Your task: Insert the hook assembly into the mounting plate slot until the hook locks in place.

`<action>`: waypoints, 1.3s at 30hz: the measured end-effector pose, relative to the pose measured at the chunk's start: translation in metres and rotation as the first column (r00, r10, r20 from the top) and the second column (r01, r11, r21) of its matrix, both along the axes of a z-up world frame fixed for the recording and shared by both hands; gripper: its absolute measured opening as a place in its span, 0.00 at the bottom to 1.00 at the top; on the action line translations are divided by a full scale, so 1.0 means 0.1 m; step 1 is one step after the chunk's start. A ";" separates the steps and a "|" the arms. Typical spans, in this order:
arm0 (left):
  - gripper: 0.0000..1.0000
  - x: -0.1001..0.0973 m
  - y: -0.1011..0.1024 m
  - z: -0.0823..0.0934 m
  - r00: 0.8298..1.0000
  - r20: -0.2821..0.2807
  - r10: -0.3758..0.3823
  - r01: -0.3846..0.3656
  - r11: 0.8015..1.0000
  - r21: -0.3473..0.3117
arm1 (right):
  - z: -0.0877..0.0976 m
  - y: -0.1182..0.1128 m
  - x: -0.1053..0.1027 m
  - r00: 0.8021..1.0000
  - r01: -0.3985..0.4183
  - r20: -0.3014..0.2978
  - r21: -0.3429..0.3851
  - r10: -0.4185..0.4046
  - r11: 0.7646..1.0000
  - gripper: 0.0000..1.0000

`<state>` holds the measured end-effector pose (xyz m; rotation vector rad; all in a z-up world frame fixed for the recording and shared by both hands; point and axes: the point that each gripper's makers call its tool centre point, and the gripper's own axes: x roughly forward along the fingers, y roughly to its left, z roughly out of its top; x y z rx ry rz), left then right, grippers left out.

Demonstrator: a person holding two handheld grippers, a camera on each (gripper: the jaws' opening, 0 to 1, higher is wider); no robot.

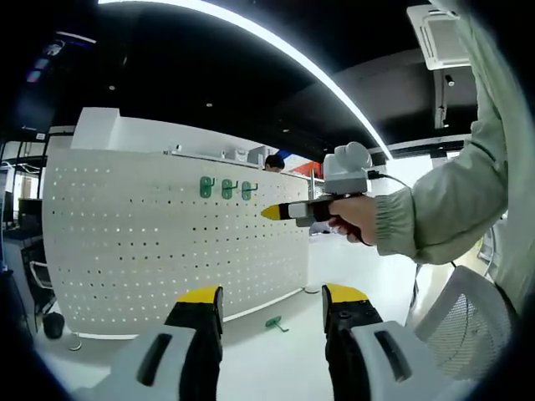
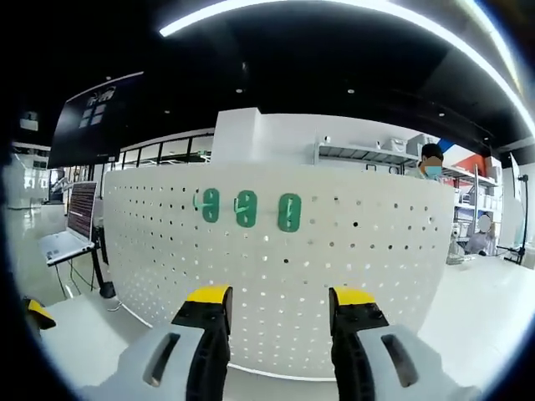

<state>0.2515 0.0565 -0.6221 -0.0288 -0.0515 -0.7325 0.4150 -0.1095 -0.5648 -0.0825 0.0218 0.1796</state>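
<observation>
While three green hooks (image 2: 246, 208) already hang in a row on the upright white pegboard (image 2: 351, 251), above and ahead of the right gripper (image 2: 282, 305), a fourth green hook (image 1: 275, 322) lies loose on the white counter (image 1: 267, 359), between and just beyond the left gripper (image 1: 272, 299). It appears staged there for pickup. Both sets of jaws stand spread apart, holding and touching nothing.

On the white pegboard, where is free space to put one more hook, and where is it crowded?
The pegboard is bare below and to both sides of the three green hooks, which crowd its upper middle. On the white table, a loose green hook lies beside the board's foot.
</observation>
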 end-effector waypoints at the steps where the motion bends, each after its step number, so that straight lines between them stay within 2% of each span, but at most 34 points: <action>1: 0.50 0.00 0.00 0.00 1.000 0.000 -0.001 0.001 1.000 0.001 | -0.01 -0.01 -0.02 1.000 0.000 -0.001 -0.003 0.000 1.000 0.44; 13: 0.50 0.00 -0.01 -0.01 1.000 -0.003 -0.005 0.005 1.000 0.005 | -0.12 -0.02 -0.33 0.999 -0.029 -0.021 0.000 0.029 1.000 0.44; 30: 0.49 -0.02 -0.03 -0.03 1.000 -0.006 -0.013 0.013 1.000 0.018 | -0.07 -0.15 -0.70 0.999 -0.039 -0.010 0.019 0.039 0.999 0.44; 39: 0.49 -0.02 -0.02 -0.03 1.000 -0.003 -0.007 0.007 1.000 0.024 | -0.14 -0.20 -0.84 0.999 -0.037 -0.022 0.038 0.038 0.999 0.44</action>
